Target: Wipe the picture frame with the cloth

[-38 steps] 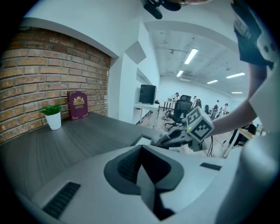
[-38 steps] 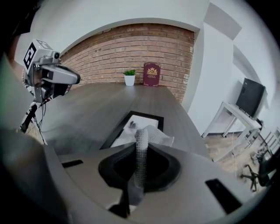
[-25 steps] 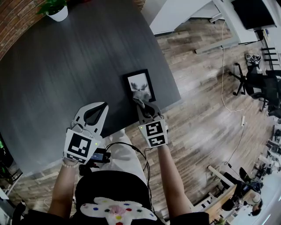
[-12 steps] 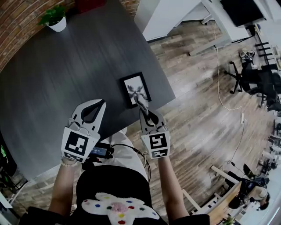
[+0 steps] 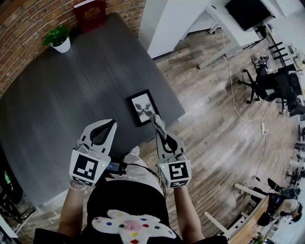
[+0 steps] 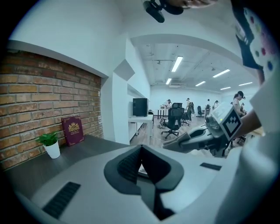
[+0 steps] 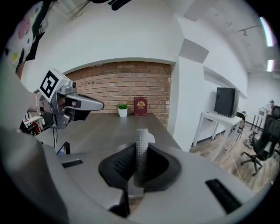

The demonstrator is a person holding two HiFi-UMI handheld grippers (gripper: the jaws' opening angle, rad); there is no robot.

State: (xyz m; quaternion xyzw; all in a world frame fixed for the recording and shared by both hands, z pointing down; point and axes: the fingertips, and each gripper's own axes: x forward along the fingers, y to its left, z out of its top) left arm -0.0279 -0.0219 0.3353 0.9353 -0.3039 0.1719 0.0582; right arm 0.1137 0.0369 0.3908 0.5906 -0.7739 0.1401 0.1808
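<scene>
My right hand-held gripper (image 5: 163, 134), clamped on the grey knobbly cloth (image 5: 156, 120), faces the black rectangular picture frame (image 5: 141, 106) just ahead, lying lengthwise away; my left hand-held gripper (image 5: 106, 123), closed and empty, is farther off.

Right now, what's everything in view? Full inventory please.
table: 1, dark grey, below both grippers
picture frame: 1, black, flat on the table near its right edge
cloth: 1, grey, clamped in the right gripper, its tip over the frame's near corner
potted plant: 1, green in a white pot, far end of the table by the wall
book: 1, dark red, upright against the wall
brick wall: 1, red-brown, behind the table
desk: 1, white, right of the table
office chairs: several, black, far right
floor: wood planks
left gripper: shut, empty, over the table
right gripper: shut on cloth
</scene>
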